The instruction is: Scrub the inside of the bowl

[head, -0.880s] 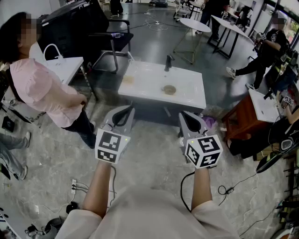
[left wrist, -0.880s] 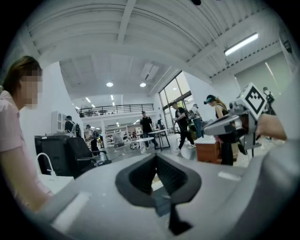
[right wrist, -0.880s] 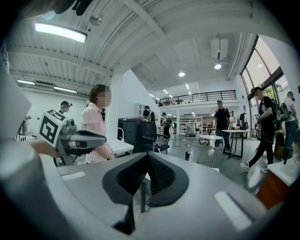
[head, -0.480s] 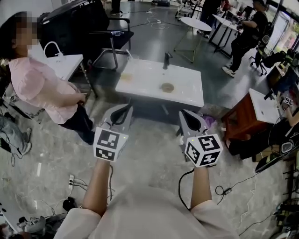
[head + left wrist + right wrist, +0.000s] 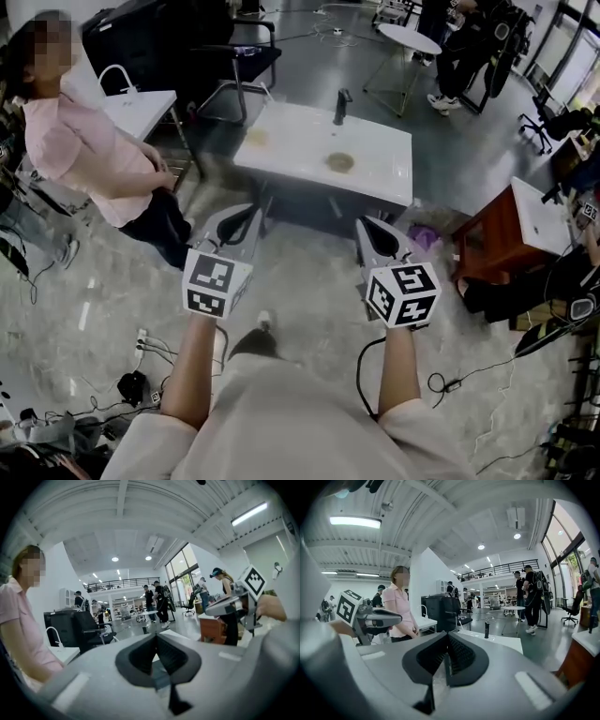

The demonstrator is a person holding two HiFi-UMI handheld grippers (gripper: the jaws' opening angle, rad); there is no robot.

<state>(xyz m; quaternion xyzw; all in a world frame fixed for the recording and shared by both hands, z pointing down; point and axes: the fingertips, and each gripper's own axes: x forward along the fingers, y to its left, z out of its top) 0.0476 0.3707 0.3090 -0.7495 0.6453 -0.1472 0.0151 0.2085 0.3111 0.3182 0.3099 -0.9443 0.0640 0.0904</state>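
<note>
A white table top point(image 5: 375, 164) stands ahead of me on the floor, with a dark upright fitting point(image 5: 342, 105) at its far edge. On it lie a small brownish round dish point(image 5: 339, 162), likely the bowl, and a yellowish patch or pad point(image 5: 256, 139) to its left. My left gripper point(image 5: 246, 217) and right gripper point(image 5: 373, 231) are held side by side, short of the table's near edge. Both are shut with nothing between the jaws, as the left gripper point(image 5: 156, 638) and right gripper point(image 5: 447, 638) show close up.
A person in a pink shirt point(image 5: 84, 150) stands at the left beside a second white top point(image 5: 141, 108). A black chair point(image 5: 246, 58) stands behind the table, and a brown cabinet point(image 5: 497, 239) at the right. Cables point(image 5: 150, 352) lie on the floor.
I have stepped forward, so the white table is nearer the grippers. Both grippers keep the same shut pose. People at the back right have walked on.
</note>
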